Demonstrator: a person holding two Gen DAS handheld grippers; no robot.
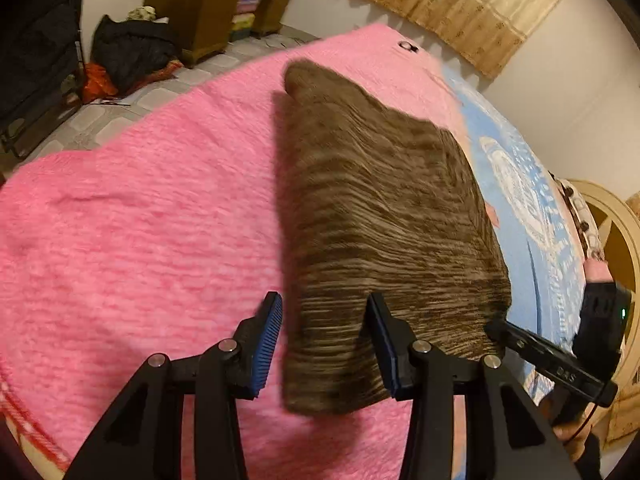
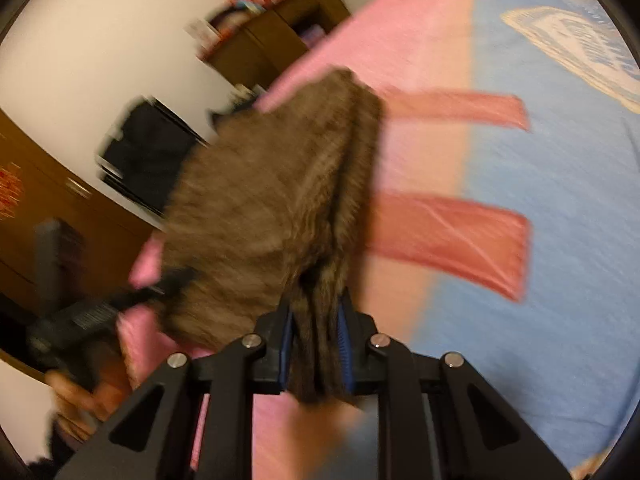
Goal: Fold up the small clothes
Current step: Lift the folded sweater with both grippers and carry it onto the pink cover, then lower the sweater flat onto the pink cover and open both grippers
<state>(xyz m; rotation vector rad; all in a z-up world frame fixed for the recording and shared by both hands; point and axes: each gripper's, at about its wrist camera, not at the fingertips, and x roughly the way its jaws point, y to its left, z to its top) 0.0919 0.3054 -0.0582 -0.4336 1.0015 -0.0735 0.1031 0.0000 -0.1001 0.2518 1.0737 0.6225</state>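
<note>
A brown ribbed knit garment (image 1: pixel 380 208) lies folded over on a pink fuzzy blanket (image 1: pixel 140 220). My left gripper (image 1: pixel 324 316) is open, its blue-padded fingers (image 1: pixel 268 340) standing astride the garment's near left corner without pinching it. My right gripper (image 2: pixel 316 320) is shut on several layers of the brown garment (image 2: pixel 260 208) at its near right edge and holds that edge raised off the blanket. The right gripper also shows in the left wrist view (image 1: pixel 540 356) at the garment's right corner. The right wrist view is blurred by motion.
The pink blanket (image 2: pixel 420 60) lies on a blue patterned bedspread (image 2: pixel 560 220) with two red strips (image 2: pixel 460 240) on it. A wooden cabinet (image 1: pixel 208 0), dark bags (image 1: pixel 128 56) and a tiled floor are beyond the bed's far edge. A round cream headboard (image 1: pixel 616 240) is at right.
</note>
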